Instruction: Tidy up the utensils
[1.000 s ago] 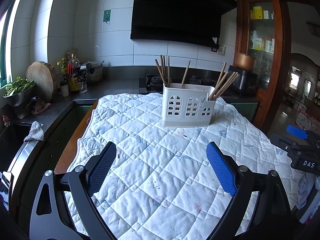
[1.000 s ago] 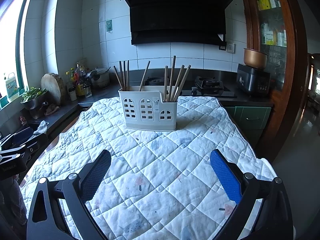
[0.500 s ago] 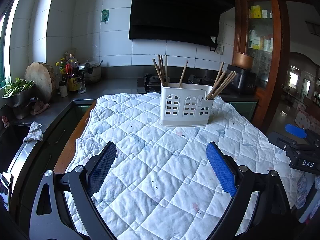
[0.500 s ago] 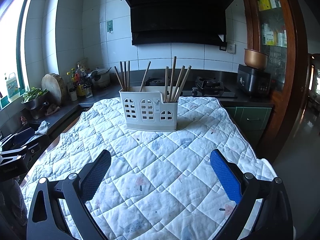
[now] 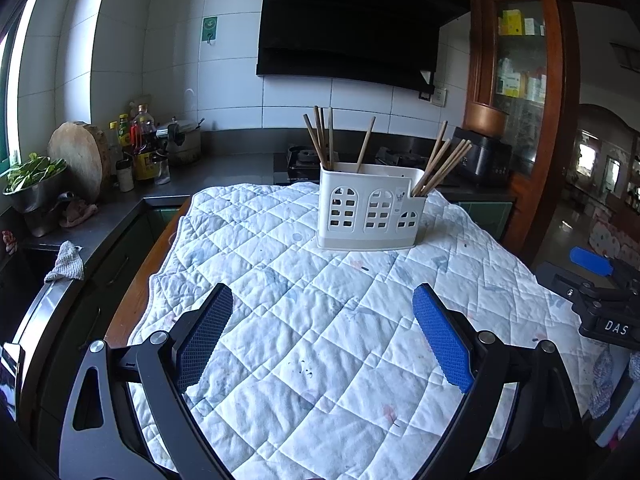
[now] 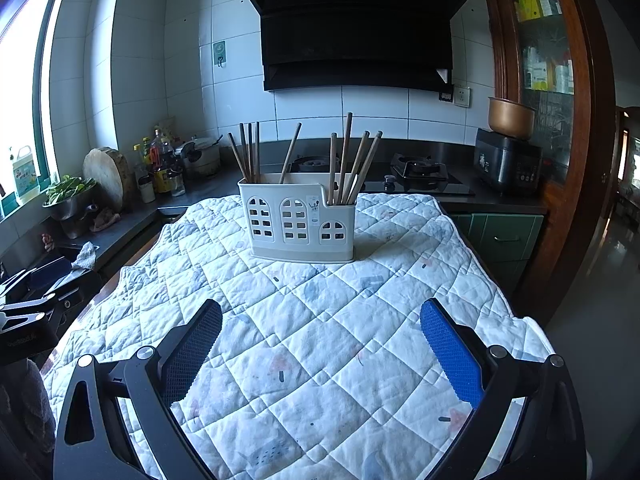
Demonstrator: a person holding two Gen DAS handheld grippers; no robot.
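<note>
A white plastic utensil holder [image 5: 370, 210] with arched cut-outs stands upright on the quilted cloth [image 5: 328, 320], far of both grippers; it also shows in the right wrist view [image 6: 300, 222]. Several wooden chopsticks [image 5: 440, 168] stand in its compartments, some at the left [image 6: 246, 152], some at the right [image 6: 352, 164]. My left gripper [image 5: 322, 336] is open and empty above the near cloth. My right gripper [image 6: 320, 352] is open and empty too; it shows at the right edge of the left wrist view [image 5: 600, 292].
The quilted cloth [image 6: 320, 320] covers a table. A dark counter runs left and behind with bottles [image 5: 140, 148], a round chopping board [image 5: 80, 164], a bowl of greens [image 5: 32, 184] and a gas hob [image 6: 416, 176]. A wooden cabinet [image 5: 520, 100] stands at the right.
Both views have shifted only slightly; the holder sits a little lower and nearer the middle in the left wrist view. Both grippers stay open and empty.
</note>
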